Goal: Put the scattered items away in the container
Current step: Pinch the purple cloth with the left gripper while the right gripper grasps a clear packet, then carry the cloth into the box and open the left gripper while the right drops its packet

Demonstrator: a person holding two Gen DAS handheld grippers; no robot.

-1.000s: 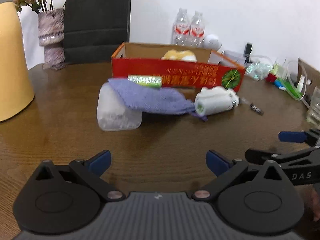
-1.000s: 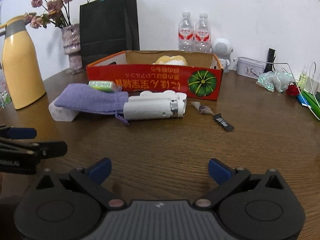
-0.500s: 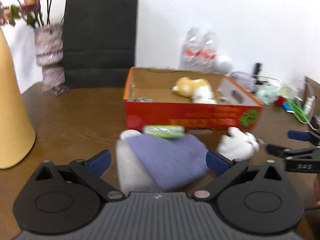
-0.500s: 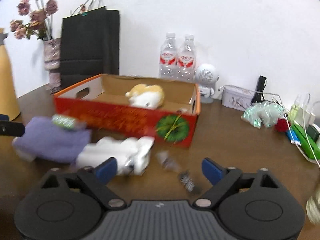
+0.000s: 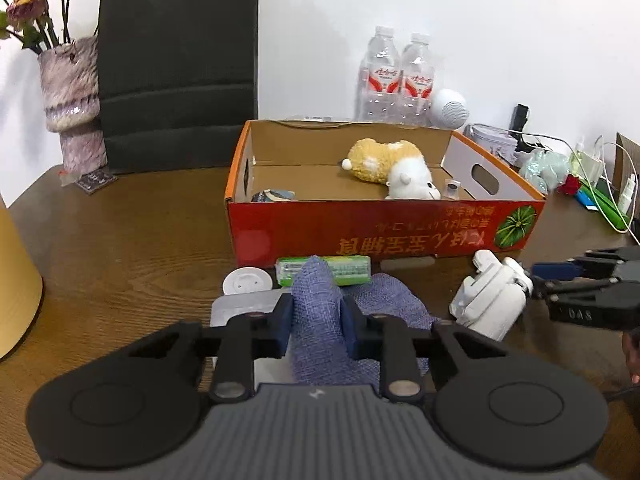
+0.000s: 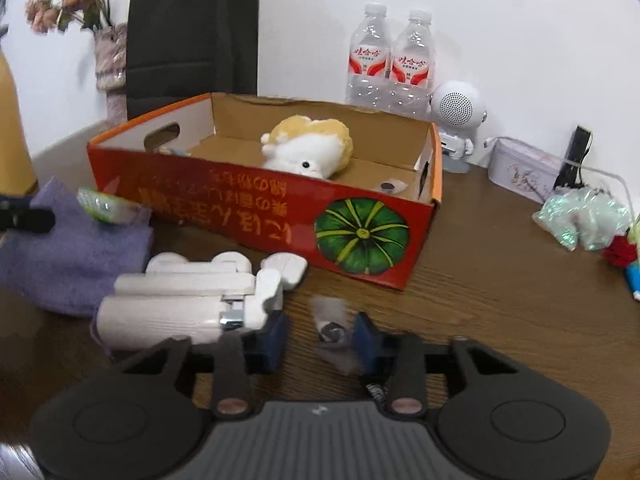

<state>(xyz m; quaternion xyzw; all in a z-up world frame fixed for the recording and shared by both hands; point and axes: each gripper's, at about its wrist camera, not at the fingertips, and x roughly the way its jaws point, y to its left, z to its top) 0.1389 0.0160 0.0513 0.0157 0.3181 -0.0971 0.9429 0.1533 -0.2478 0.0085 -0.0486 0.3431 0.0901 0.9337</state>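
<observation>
My left gripper (image 5: 316, 322) is shut on a bunched fold of the purple cloth (image 5: 320, 344), which lies over a clear plastic box (image 5: 240, 308). A green packet (image 5: 344, 270) lies just beyond, against the red cardboard box (image 5: 384, 232). The box holds a plush toy (image 5: 388, 162). My right gripper (image 6: 320, 336) has its jaws partly closed around a small clear sachet (image 6: 332, 322) on the table, with gaps at both pads. A white device (image 6: 192, 304) lies to its left, touching the left finger. The cloth (image 6: 72, 256) also shows at the left of the right wrist view.
Two water bottles (image 6: 390, 64), a white speaker robot (image 6: 456, 120), a tin (image 6: 520, 168) and crinkled wrap (image 6: 584, 220) stand behind and right of the box. A black bag (image 5: 176, 64), a vase (image 5: 72, 100) and a yellow jug (image 5: 12, 280) are at the left.
Both grippers moved forward and down to the items. My left jaws closed on the purple cloth. My right jaws narrowed around the sachet.
</observation>
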